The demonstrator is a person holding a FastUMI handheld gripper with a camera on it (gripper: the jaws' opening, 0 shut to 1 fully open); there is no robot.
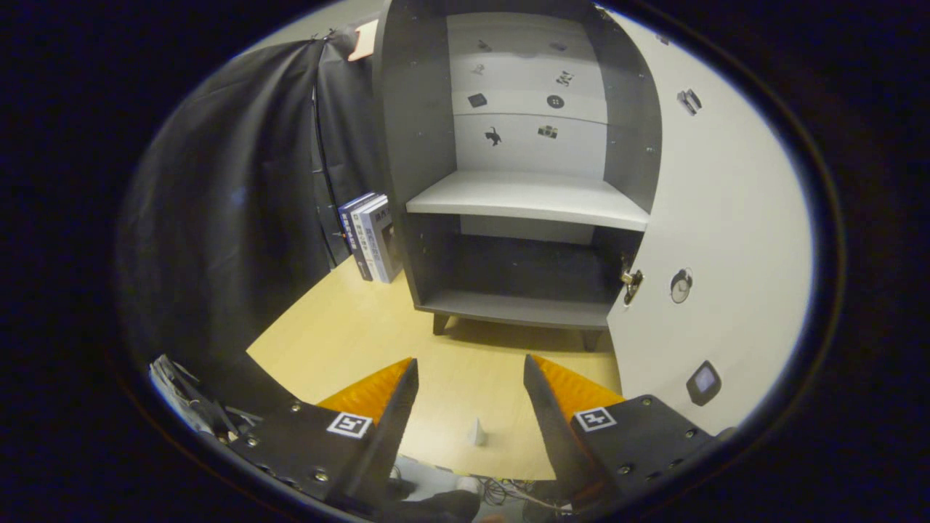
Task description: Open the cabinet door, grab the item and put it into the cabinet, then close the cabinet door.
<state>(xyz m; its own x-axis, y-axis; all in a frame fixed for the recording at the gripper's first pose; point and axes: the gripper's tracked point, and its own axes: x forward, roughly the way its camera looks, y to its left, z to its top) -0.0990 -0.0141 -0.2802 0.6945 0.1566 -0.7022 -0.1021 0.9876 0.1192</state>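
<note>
Jaws spread wide and empty, the gripper [471, 374] hovers over the pale wooden tabletop [349, 327]; the upright books [370, 236], likely the item, stand ahead to the left, beside the open grey cabinet [418, 145], white door [726, 218] swung right

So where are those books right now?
The books stand upright on the wooden table, just left of the open cabinet, against the black cloth and well beyond the open gripper.
</note>
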